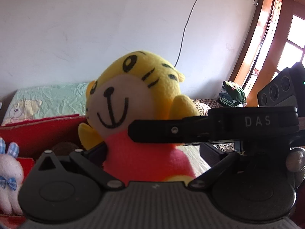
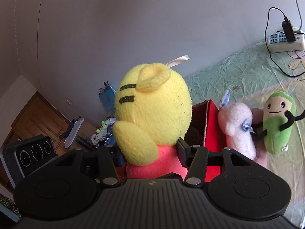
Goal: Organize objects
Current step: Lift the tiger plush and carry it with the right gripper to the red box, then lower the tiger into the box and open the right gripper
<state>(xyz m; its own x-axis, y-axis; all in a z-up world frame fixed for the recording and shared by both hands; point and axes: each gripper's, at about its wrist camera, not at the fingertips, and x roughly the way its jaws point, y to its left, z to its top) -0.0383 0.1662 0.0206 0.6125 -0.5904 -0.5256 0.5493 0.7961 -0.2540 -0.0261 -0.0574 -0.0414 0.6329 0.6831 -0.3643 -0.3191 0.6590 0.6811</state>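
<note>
The right gripper [image 2: 150,156] clamps the yellow tiger plush [image 2: 152,106] by its pink body, above the red box [image 2: 211,118]; the left gripper [image 1: 150,152] flanks the same plush, grip unclear

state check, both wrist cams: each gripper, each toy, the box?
right gripper: shut on yellow tiger plush, at its pink body
left gripper: jaws apart around the same plush; contact unclear
yellow tiger plush: upright, held up, smiling face toward left camera
red box: open top
white bunny plush: leaning against the box wall
green plush: propped beside the bunny
power strip: adapter plugged in
</note>
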